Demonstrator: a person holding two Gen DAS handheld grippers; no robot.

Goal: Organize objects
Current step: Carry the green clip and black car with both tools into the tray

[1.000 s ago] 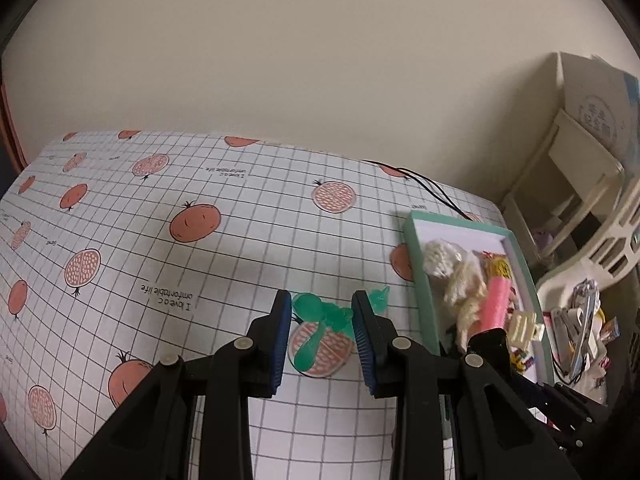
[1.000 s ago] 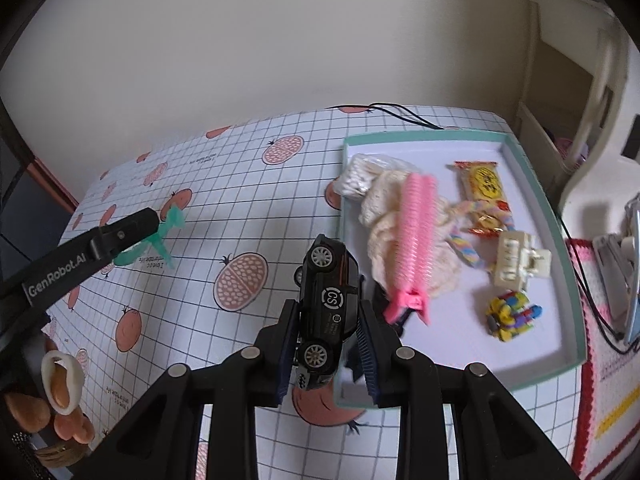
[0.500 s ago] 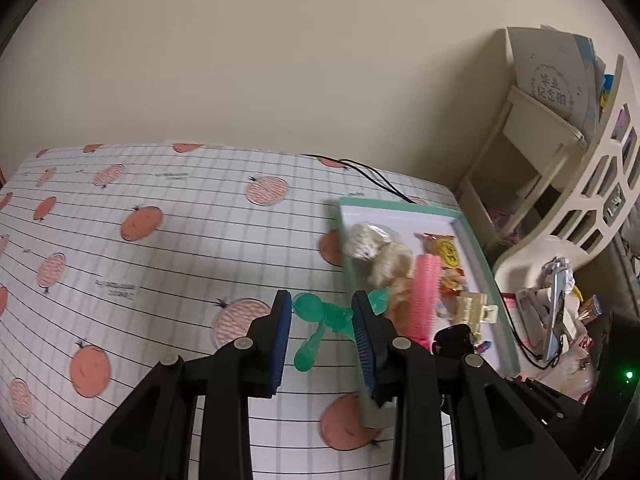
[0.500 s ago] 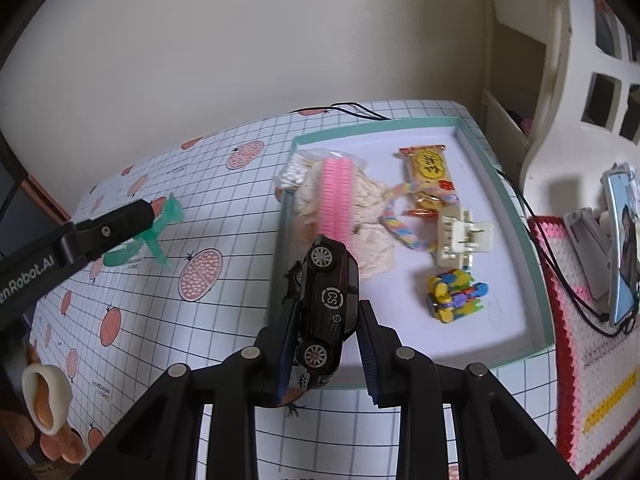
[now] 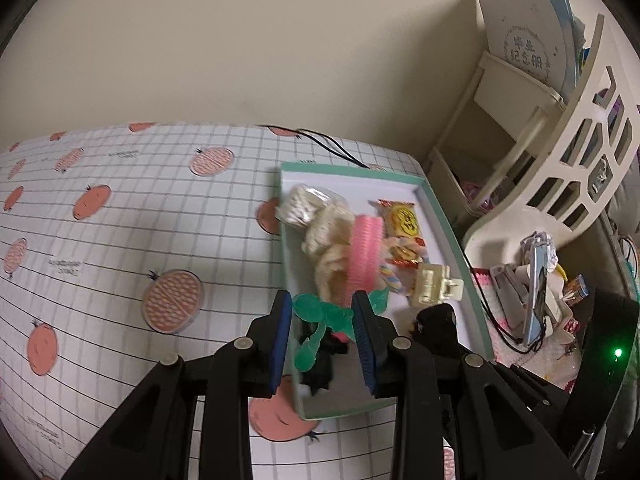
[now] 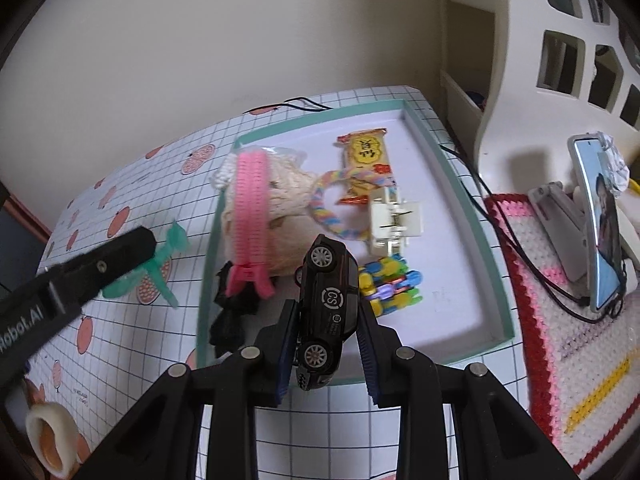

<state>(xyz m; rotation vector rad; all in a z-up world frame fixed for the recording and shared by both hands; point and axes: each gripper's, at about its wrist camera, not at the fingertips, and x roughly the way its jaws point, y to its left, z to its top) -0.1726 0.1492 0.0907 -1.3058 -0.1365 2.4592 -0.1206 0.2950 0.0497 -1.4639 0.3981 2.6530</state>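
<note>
Black toy car point(image 6: 326, 312) sits clamped nose-up in my right tongs point(image 6: 328, 344), carried over the near edge of the teal tray point(image 6: 496, 256) so it can join the snack packet point(image 6: 366, 152) and pink comb point(image 6: 250, 208) already inside. My left tongs point(image 5: 322, 340) grip a green plastic toy point(image 5: 320, 316), hanging over the tray's near-left corner above the tabletop point(image 5: 120, 240), I judge for dropping in too.

Left tongs point(image 5: 322, 320) clamp a green toy point(image 5: 320, 314) between blue pads; right tongs point(image 6: 328, 334) pinch a black toy car point(image 6: 328, 312), nose down
</note>
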